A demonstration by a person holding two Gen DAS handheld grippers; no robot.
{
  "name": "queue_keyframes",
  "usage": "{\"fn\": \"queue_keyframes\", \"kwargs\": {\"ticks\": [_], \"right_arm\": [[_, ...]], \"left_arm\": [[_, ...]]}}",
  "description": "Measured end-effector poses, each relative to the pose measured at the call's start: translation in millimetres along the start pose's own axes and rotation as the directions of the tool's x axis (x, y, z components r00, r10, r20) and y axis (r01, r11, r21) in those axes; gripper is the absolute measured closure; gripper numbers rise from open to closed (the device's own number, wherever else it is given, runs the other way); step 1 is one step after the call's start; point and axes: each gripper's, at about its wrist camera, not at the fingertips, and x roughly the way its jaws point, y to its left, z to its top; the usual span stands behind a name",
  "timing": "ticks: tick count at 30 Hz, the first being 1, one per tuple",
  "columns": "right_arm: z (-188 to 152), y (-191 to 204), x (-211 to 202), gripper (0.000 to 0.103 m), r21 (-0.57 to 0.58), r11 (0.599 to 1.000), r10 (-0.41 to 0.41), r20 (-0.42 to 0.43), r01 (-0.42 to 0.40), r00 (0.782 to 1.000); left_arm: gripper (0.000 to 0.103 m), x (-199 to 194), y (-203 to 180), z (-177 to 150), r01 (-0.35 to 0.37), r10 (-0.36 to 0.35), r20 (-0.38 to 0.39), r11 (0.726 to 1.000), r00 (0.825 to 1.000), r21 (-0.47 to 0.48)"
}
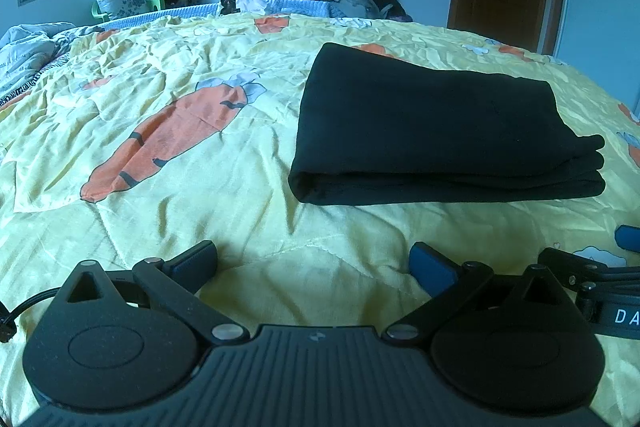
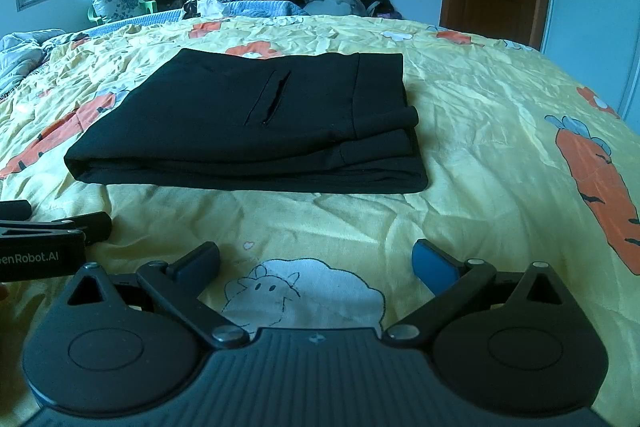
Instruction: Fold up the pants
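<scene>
Nearest the lens in the left wrist view is the black two-finger left tool [image 1: 314, 261], filling the bottom of the frame with its blue-padded fingers [image 1: 434, 267] spread wide and nothing between them. The right tool [image 2: 316, 261] sits the same way at the bottom of the right wrist view, jaws apart and empty over a white sheep printed on the yellow carrot-patterned quilt [image 2: 480, 99] of the bed.

The folded black fabric pants [image 1: 436, 131] lie on that quilt ahead of both tools, apart from them, with a strip of bare quilt between. In the left wrist view the bundle sits right of centre; in the right wrist view the pants [image 2: 256, 123] sit left of centre, so they lie ahead and between the two tools, neither clearly nearer. The long axis runs across the frame, left to right.

The bundle is a flat rectangle of stacked layers, with a rounded fold at its left end and layered edges at its right end. A slit pocket [image 2: 274, 97] shows on top. Folding looks essentially finished, so any further move would only be a tidy or a retreat.
</scene>
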Motion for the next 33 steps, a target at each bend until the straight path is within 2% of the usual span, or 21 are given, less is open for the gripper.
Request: {"fn": "queue_keyframes", "kwargs": {"ticks": [33], "right_arm": [[0.3,1.3,0.5,0.000,-0.002,1.000,0.003,0.000,-0.003,1.000]], "left_arm": [[0.000,0.0,-0.8,0.1,0.003,-0.003,0.000,1.000,1.000,0.000]]}}
